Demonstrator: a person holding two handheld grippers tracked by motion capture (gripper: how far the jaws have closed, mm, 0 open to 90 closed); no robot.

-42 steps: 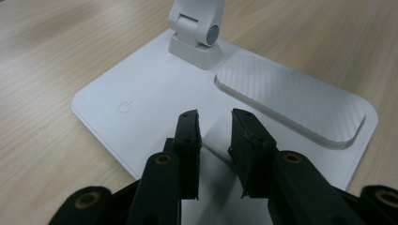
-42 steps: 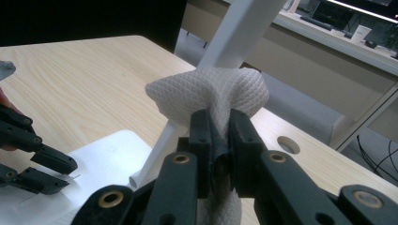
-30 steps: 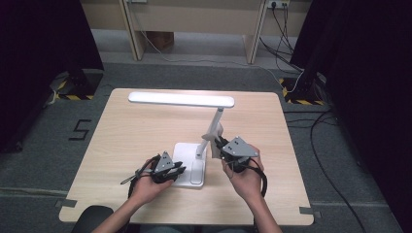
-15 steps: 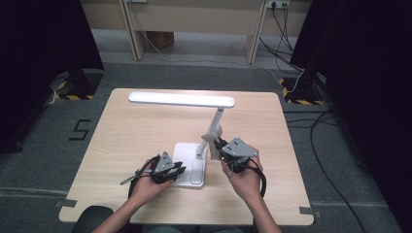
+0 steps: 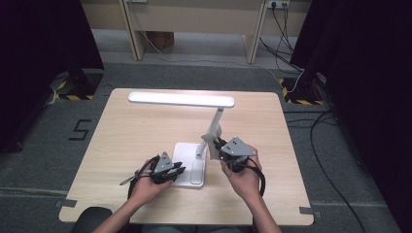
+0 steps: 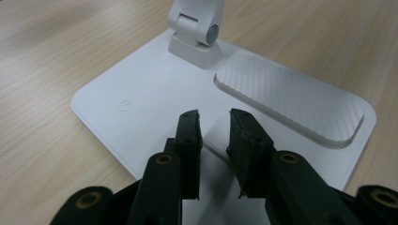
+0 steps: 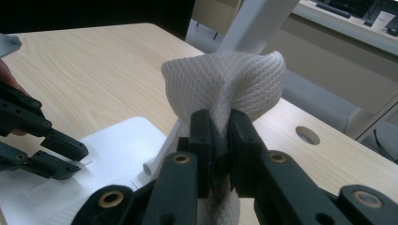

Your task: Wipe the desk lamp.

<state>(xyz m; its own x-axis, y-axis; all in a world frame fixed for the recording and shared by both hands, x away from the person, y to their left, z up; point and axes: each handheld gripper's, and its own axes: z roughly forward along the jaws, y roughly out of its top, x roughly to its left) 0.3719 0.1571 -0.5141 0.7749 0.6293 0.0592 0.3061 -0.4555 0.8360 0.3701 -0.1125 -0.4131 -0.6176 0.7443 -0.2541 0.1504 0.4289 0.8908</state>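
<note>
Nothing has shifted between the earlier high views and this one: both hands sit where they were, and the white desk lamp with its flat square base [image 5: 188, 165] stands unmoved on the pale wooden surface [image 5: 131, 136]. That stillness suggests a held pose rather than a stroke, so any wiping of the lamp looks paused or not yet begun.

Nearest the person, the left tool [image 6: 213, 123] hovers over the near edge of the lamp base, its jaws a narrow gap apart and grasping nothing; it looks placed to steady the lamp. Beyond its tips on the base lie the small power symbol [image 6: 124, 105] and the ribbed inset pad [image 6: 291, 101], with the arm's hinge [image 6: 199, 33] behind them.

To the right of the base, the right tool [image 7: 219, 123] is clenched on a bunched white textured cloth [image 7: 230, 79], held right against the lamp's slanted arm [image 5: 214, 127]. Farthest off, the long flat lamp head [image 5: 180, 99] glows over the far half of the surface.
</note>
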